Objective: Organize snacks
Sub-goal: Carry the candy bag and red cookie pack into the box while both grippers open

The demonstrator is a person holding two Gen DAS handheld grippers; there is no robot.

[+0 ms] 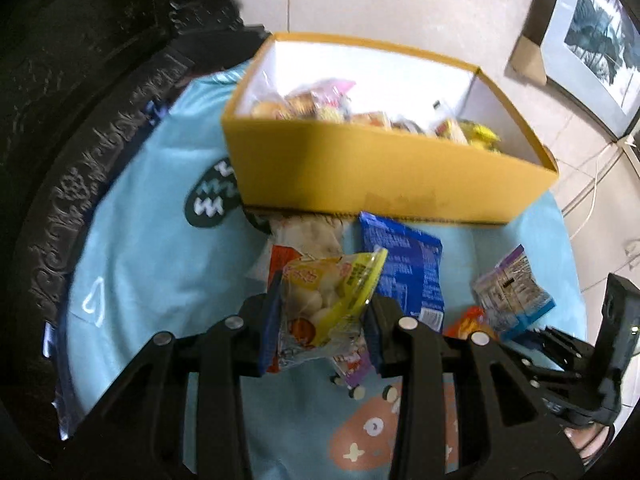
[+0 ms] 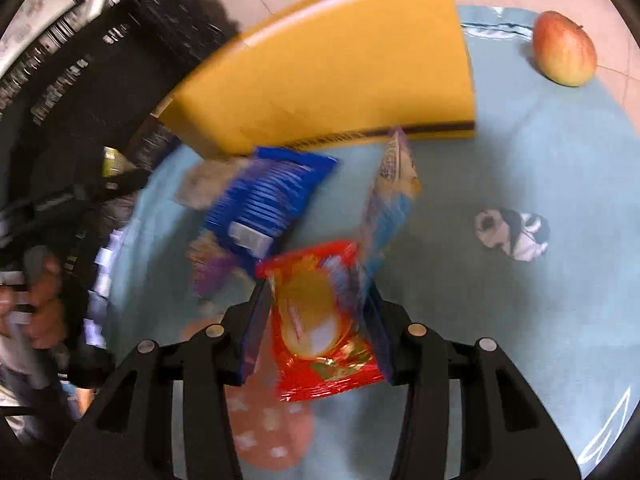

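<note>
A yellow cardboard box [image 1: 384, 168] stands on the light blue cloth and holds several snack packets; it also shows in the right wrist view [image 2: 340, 76]. My left gripper [image 1: 320, 312] is shut on a clear and yellow snack packet [image 1: 328, 296], held above the cloth in front of the box. My right gripper [image 2: 316, 320] is shut on a red snack packet [image 2: 320, 328]. A blue packet [image 1: 408, 272] [image 2: 268, 204], a purple and light blue packet [image 1: 512, 292] [image 2: 392, 196] and a pale packet [image 1: 308, 232] lie in front of the box.
The light blue printed cloth [image 1: 160, 260] covers a round table with a dark carved rim [image 1: 68, 184]. An apple [image 2: 564, 50] sits at the far right edge of the cloth. A framed picture [image 1: 592, 40] leans on the tiled floor.
</note>
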